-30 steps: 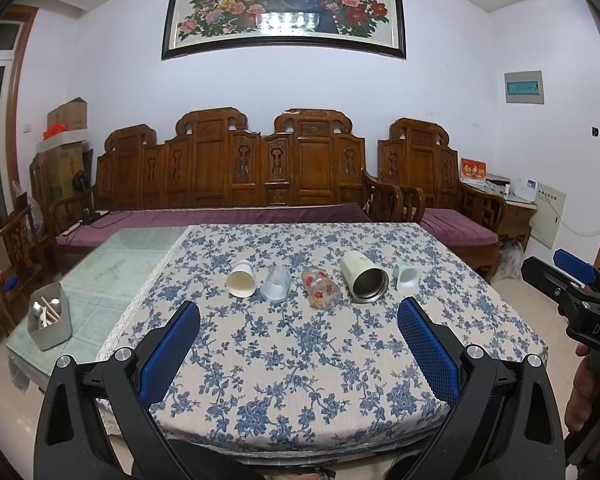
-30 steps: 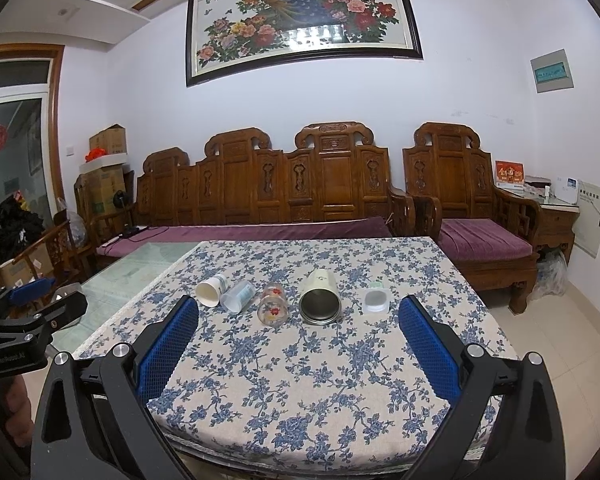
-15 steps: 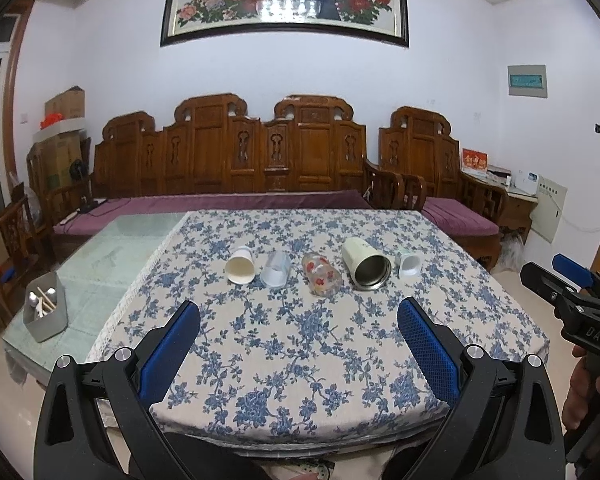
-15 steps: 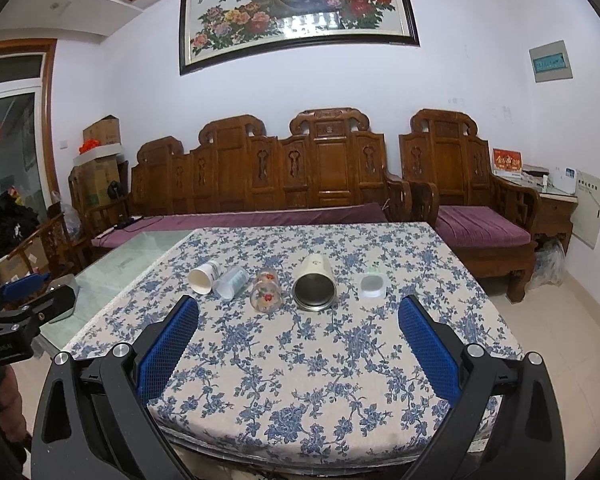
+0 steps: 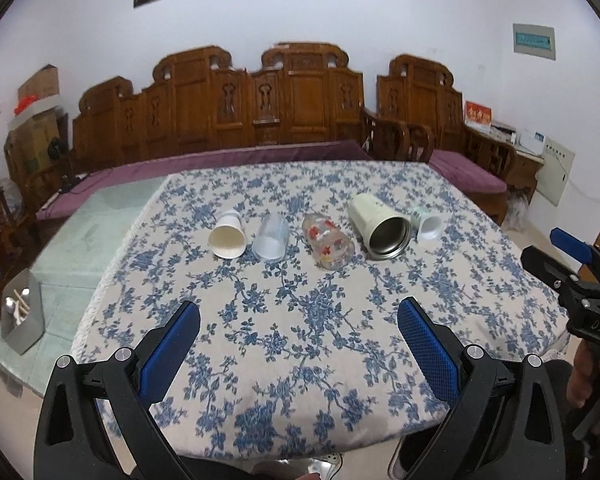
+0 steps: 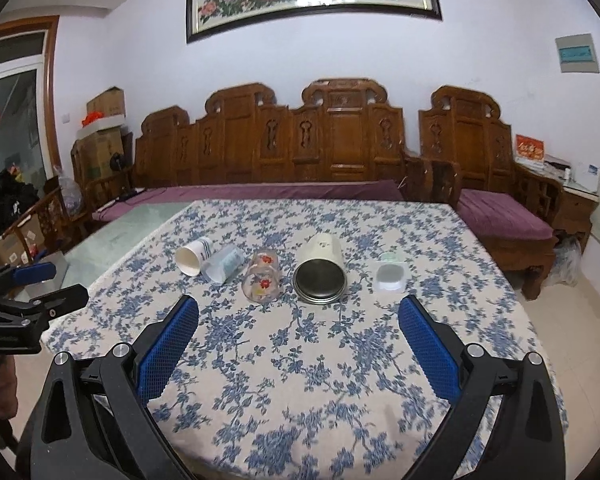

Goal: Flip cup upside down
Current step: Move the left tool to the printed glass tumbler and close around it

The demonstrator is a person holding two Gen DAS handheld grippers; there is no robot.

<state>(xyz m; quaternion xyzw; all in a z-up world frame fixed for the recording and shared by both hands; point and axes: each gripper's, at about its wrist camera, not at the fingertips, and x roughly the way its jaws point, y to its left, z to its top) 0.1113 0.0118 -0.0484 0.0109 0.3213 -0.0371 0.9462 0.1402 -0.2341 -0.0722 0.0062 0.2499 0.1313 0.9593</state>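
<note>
Several cups lie on their sides in a row on the floral tablecloth (image 5: 300, 320): a white paper cup (image 5: 228, 235), a clear plastic cup (image 5: 272, 237), a flower-printed glass (image 5: 327, 243), a cream steel-lined mug (image 5: 379, 226) and a small white cup (image 5: 427, 224). The right wrist view shows the same row: paper cup (image 6: 193, 255), plastic cup (image 6: 223, 265), glass (image 6: 261, 276), mug (image 6: 321, 269), small cup (image 6: 390, 273). My left gripper (image 5: 299, 330) is open and empty above the table's near part. My right gripper (image 6: 299, 330) is open and empty, short of the mug.
A carved wooden sofa (image 5: 284, 112) with purple cushions stands behind the table. A glass-topped table part (image 5: 92, 240) lies left of the cloth, with a grey box of utensils (image 5: 22, 320) on it. The right gripper shows at the right edge of the left wrist view (image 5: 572, 276).
Both grippers have moved forward and tilted down over the table; the cups now appear closer and larger. Both stay open. The cups have not moved.
</note>
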